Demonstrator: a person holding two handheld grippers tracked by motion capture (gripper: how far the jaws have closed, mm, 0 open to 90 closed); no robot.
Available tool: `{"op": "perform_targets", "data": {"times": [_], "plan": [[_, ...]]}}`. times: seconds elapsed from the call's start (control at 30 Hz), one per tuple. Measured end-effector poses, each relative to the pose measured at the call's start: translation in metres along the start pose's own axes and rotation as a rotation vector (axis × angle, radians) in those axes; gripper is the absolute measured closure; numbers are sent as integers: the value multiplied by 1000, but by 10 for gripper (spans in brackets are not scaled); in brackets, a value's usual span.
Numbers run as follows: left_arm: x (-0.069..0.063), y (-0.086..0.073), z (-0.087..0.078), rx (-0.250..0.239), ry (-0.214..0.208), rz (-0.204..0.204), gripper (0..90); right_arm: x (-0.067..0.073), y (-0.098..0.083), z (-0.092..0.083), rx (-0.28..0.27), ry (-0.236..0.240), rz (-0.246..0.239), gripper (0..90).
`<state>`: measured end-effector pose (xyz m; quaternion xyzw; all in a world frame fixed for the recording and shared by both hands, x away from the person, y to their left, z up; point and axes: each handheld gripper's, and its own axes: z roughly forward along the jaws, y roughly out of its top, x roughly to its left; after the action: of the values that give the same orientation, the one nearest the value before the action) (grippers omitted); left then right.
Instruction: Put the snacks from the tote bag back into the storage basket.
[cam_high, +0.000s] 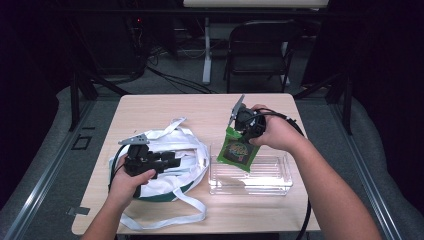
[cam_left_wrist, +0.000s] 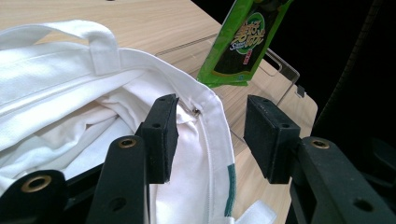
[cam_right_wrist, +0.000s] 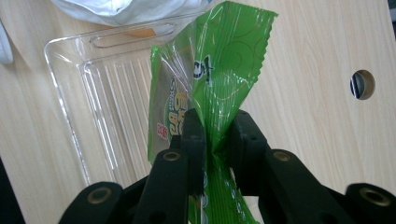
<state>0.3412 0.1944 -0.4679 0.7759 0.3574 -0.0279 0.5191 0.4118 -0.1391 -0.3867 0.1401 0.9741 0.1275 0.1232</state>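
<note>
Wooden worktop (cam_high: 165, 107) in a dark room: right tongs (cam_right_wrist: 212, 135) clamp the green snack packet (cam_high: 239, 150) by its top, hanging over the clear tray (cam_high: 280, 182) at four o'clock, while left tongs (cam_left_wrist: 210, 135), jaws apart, straddle the white bag's (cam_high: 175, 150) rim, probably to spread it open.

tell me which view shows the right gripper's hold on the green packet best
The right gripper view: its fingers pinch the green packet up close. The high view shows the packet hanging small over the clear tray; the left gripper view shows its printed lower part.
</note>
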Motion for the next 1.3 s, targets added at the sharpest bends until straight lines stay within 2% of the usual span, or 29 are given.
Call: {"op": "perform_targets", "data": {"times": [0.2, 0.5, 0.8, 1.3], "plan": [[2, -2, -4, -3, 9, -7, 546, -3, 4, 13, 16, 2, -21, 773], [4, -5, -8, -11, 21, -21, 546, -7, 8, 27, 36, -26, -67, 772], [7, -8, -13, -14, 38, -29, 548, -11, 15, 39, 38, -32, -68, 771], [9, -10, -18, -19, 49, -39, 550, -9, 28, 53, 66, -53, -121, 768]]}}
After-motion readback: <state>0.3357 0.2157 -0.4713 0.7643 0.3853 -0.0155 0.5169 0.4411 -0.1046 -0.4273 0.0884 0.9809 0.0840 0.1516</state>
